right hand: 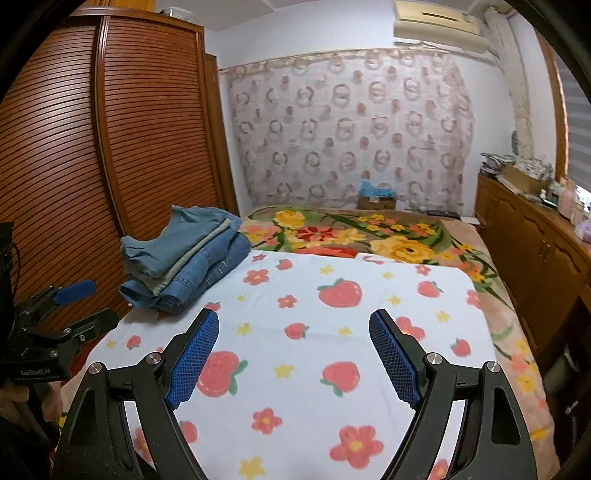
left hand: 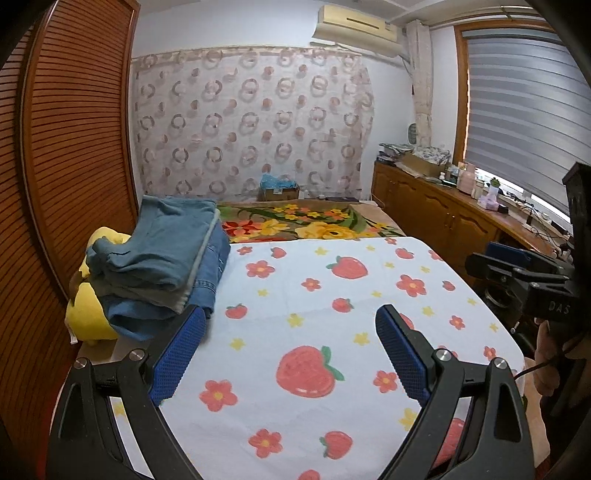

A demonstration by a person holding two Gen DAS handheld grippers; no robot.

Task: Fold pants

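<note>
– Bedroom, is it? What is lying nearest the cameras?

– Nearest, a white strawberry blanket [left hand: 332, 295] is spreading flat over the bed. Both tools are hovering above its near end. The left tool [left hand: 291, 332] is standing with its blue pads spread wide and nothing between them; the right tool [right hand: 293, 336] is doing the same.

– Are they showing up in each other's views?

– Yes, each is appearing at the edge of the other's view, gripped by a hand.

– And the pants?

– The pants [right hand: 184, 258] are sitting folded in a stack of several denim pieces, on the far left corner of the strawberry blanket, well apart from both tools. In the left view the stack is resting partly over a yellow plush toy [left hand: 86, 314] beside the slatted wooden wardrobe [right hand: 92, 147].

– Beyond that?

– A floral blanket [right hand: 369, 232] is covering the farther part of the bed, a wooden cabinet [left hand: 436, 206] is running along the right wall, and a ring-patterned curtain [left hand: 251, 125] is hanging at the back, under an air conditioner [left hand: 354, 22].
</note>
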